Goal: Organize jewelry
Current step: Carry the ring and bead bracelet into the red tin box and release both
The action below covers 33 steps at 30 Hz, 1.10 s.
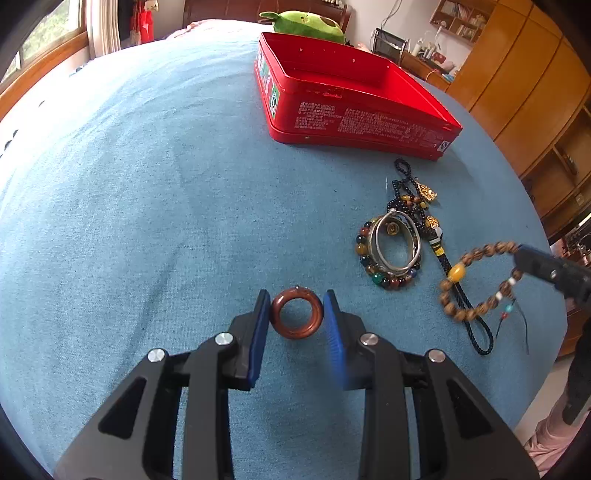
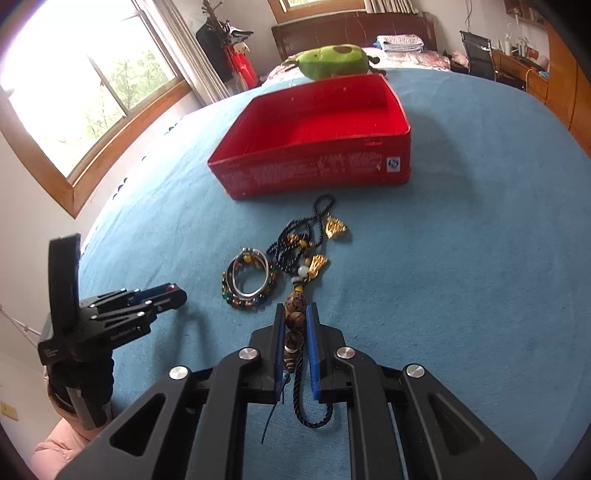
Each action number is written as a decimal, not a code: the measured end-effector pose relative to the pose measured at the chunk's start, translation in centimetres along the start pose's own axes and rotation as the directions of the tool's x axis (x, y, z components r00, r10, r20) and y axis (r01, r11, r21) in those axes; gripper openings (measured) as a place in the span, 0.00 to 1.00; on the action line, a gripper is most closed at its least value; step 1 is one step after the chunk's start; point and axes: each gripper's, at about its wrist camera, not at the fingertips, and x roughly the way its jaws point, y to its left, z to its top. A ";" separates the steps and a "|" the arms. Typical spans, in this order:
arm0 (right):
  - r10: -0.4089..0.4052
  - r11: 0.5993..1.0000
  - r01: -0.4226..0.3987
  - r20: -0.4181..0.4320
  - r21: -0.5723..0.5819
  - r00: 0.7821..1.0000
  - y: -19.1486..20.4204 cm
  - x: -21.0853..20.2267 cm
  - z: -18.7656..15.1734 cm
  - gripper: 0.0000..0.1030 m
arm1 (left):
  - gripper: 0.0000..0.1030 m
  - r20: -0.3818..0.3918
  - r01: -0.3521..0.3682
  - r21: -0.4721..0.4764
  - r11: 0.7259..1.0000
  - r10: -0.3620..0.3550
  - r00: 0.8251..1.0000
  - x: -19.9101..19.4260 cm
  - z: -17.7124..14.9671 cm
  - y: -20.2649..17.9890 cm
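A brown wooden ring (image 1: 296, 313) lies on the blue cloth between the blue pads of my left gripper (image 1: 296, 308); the jaws sit just beside it, with a small gap on the right. My right gripper (image 2: 296, 325) is shut on a wooden bead bracelet (image 2: 295, 317), which it holds lifted in the left wrist view (image 1: 476, 280). A multicoloured bead bracelet with silver bangles (image 1: 392, 254) (image 2: 249, 282) and a black beaded necklace with gold charms (image 1: 413, 195) (image 2: 310, 240) lie on the cloth. The open red tin (image 1: 354, 99) (image 2: 314, 147) stands beyond them.
A green plush toy (image 1: 306, 22) (image 2: 334, 61) lies behind the tin. A dark braided cord (image 1: 465, 306) (image 2: 299, 391) runs from the necklace under the right gripper. Wooden cabinets (image 1: 524, 92) stand to the right, a window (image 2: 74, 99) to the left.
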 end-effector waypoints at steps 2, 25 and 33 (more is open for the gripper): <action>-0.008 1.000 0.008 0.017 -0.002 1.000 -0.2 -0.9 0.4 0.10 | 0.27 -0.001 0.002 -0.006 1.000 -0.002 1.000 0.0 0.0 0.1; -0.049 0.998 0.053 0.079 -0.044 0.996 -0.8 -4.8 10.6 0.10 | 0.27 0.105 0.008 0.044 0.999 -0.013 0.994 -5.5 10.4 -4.4; -0.036 0.999 0.040 0.104 -0.029 0.994 -1.3 -2.7 16.9 0.10 | 0.27 0.103 0.037 0.037 0.999 -0.040 0.994 -2.9 17.3 -6.0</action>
